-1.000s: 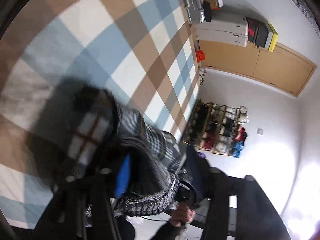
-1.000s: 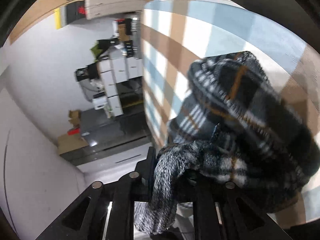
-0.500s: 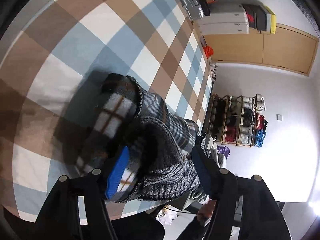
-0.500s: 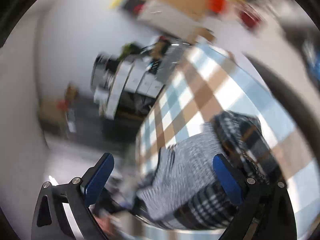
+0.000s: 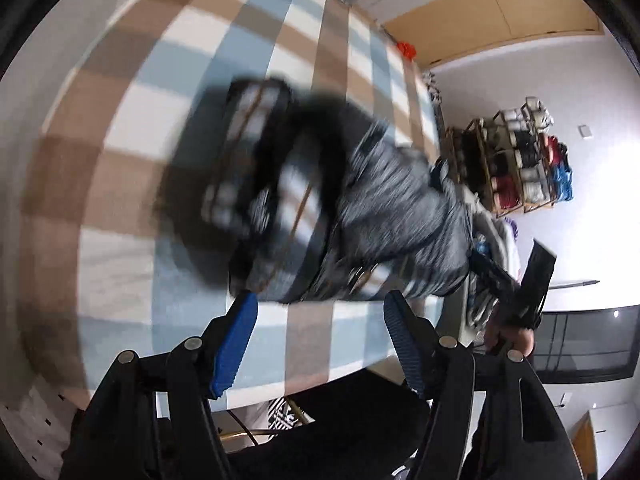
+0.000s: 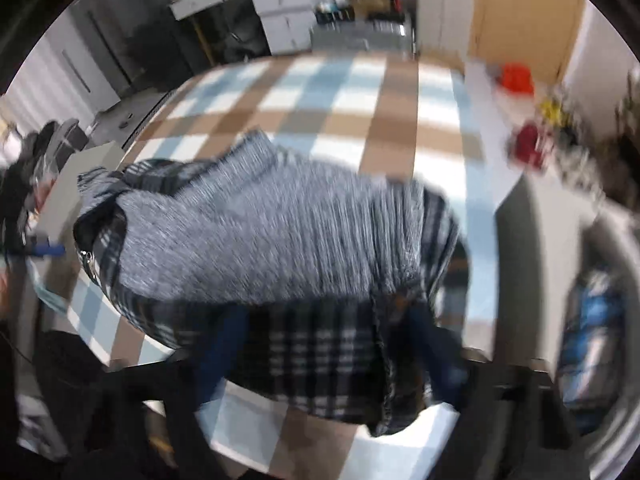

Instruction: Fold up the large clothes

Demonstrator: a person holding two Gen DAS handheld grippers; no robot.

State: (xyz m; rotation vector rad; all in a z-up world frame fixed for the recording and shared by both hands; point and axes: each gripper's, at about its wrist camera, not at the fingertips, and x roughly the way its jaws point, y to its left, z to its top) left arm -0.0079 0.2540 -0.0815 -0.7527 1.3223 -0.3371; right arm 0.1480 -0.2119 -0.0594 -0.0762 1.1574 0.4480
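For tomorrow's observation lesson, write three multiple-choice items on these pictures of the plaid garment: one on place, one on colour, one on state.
1. Where does the plaid garment lie?
A. on the checked tabletop
B. on the shoe rack
C. on the floor

2. What colour are the pads on the left gripper's fingers?
A. red
B. blue
C. yellow

3. In the left wrist view, the left gripper is
A. shut on the garment
B. open, with nothing between the fingers
C. shut on a shoe

Key: 1 A, the garment is bundled near the edge of the checked tabletop. 2 B, both pads show blue. 3 B, the fingers stand apart, short of the garment.
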